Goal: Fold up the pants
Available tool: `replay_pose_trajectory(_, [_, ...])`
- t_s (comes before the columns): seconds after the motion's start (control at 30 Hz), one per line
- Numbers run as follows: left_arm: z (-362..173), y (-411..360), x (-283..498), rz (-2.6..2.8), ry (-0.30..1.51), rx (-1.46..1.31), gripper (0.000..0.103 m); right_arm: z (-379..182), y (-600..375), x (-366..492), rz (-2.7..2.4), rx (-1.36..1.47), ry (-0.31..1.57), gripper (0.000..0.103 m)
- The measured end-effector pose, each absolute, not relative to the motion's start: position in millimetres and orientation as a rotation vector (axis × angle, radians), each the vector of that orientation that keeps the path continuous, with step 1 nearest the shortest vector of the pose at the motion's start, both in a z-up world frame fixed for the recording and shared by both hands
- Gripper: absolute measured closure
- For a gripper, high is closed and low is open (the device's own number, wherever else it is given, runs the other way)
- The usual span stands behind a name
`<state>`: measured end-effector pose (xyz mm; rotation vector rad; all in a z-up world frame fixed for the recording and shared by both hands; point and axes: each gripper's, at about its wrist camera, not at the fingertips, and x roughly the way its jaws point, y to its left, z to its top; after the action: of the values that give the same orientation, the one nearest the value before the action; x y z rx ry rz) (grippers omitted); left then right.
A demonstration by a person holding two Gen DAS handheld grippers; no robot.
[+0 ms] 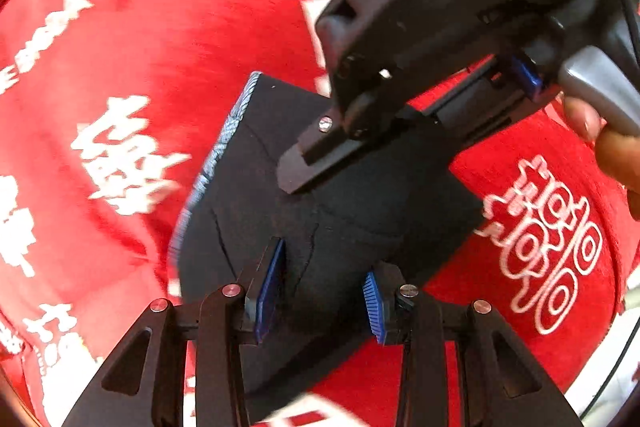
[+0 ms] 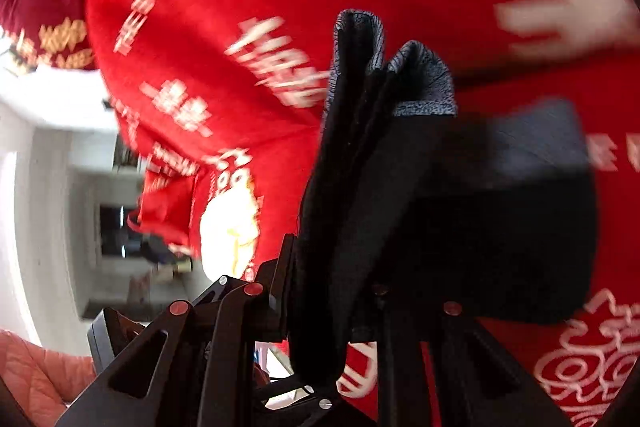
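The black pants lie folded into a compact block on the red cloth, with a grey patterned waistband along the left edge. My left gripper is open, its blue pads standing apart just above the pants' near edge. My right gripper reaches in from the upper right and is shut on the far part of the pants. In the right wrist view the black pants rise between that gripper's fingers, grey waistband uppermost.
A red cloth with white lettering covers the table. A person's fingers hold the right gripper's handle. In the right wrist view a white wall and doorway and a pink quilted surface show at the left.
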<state>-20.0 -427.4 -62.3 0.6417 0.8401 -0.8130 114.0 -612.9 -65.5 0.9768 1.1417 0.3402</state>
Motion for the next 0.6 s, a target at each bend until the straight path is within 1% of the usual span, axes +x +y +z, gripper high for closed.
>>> replay_pose_trajectory(0.1, [-99.7,-446.4,-26.7,-0.834,0.908,0.696,0.065,-104.6,-633.3,87.2,0.264,1.039,1.160,0.083])
replay_pose_trajectory(0.23, [-129.4,-456.9,-33.9,-0.817,0.943,0.776,0.065,-154.3,-645.0,67.3,0.194,1.065,1.210,0.083])
replay_pose_trajectory(0.27, [-129.9,-457.7,-35.1,-0.815,0.950,0.785,0.058,-159.6,-646.8,65.0,0.193,1.071,1.215,0.083])
replay_pose_trajectory(0.3, [-126.5,-456.0,-35.1,-0.825,0.972,0.772,0.055,-162.9,-648.1,62.4,0.192,1.088,1.211,0.083])
replay_pose_trajectory(0.37, [-119.4,-449.5,-33.2,-0.836,1.006,0.745,0.055,-159.1,-648.6,60.3,0.188,1.087,1.201,0.083])
replay_pose_trajectory(0.4, [-117.0,-450.9,-34.2,-0.844,1.020,0.736,0.052,-156.7,-648.9,59.8,0.182,1.079,1.203,0.083])
replay_pose_trajectory(0.43, [-110.0,-447.6,-33.3,-0.839,1.039,0.721,0.044,-154.4,-650.6,58.3,0.163,1.059,1.212,0.082])
replay_pose_trajectory(0.47, [-103.8,-441.6,-28.8,-0.822,1.055,0.694,0.028,-152.7,-648.5,56.1,0.137,1.032,1.228,0.081])
replay_pose_trajectory(0.5, [-97.2,-435.2,-24.0,-0.800,1.069,0.657,0.024,-146.9,-649.4,56.3,0.101,0.981,1.250,0.079])
replay_pose_trajectory(0.53, [-90.4,-426.1,-14.5,-0.773,1.084,0.615,0.024,-142.5,-651.0,56.8,0.071,0.934,1.265,0.078])
replay_pose_trajectory(0.6, [-81.0,-412.6,7.6,-0.694,1.104,0.568,0.024,-131.4,-655.5,55.9,0.013,0.866,1.279,0.068])
